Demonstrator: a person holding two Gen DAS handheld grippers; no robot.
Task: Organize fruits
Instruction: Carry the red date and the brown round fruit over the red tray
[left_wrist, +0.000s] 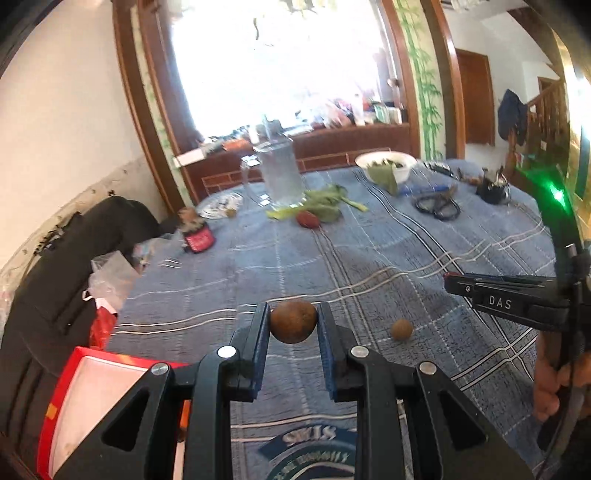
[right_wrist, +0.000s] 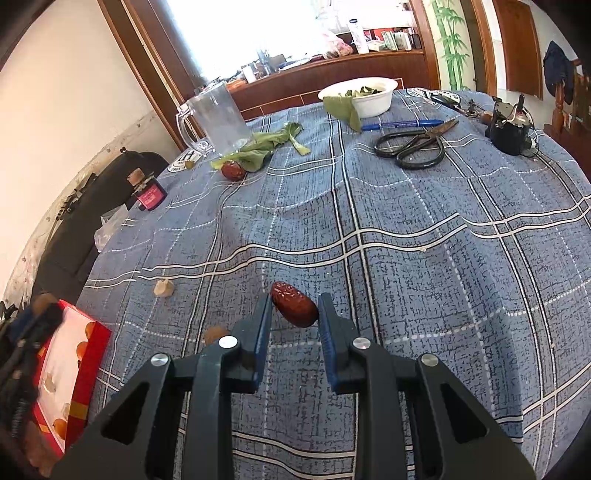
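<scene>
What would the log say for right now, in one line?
left gripper: shut on brown round fruit | right gripper: shut on red date | red box: nearby, left

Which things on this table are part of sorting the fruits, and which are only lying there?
For the job:
brown fruit in the left gripper
red date in the right gripper
red box

Lying about:
scissors
glass mug
blue pen

On the bench (right_wrist: 406, 258), the box (right_wrist: 70, 369) sits at the near left edge. The mug (right_wrist: 218, 118) stands far left, leaves (right_wrist: 258, 147) and a date (right_wrist: 232, 170) just before it. The bowl (right_wrist: 364, 94) is far centre, scissors (right_wrist: 413, 146) before it to the right, the jar (right_wrist: 149, 194) at the left edge.
</scene>
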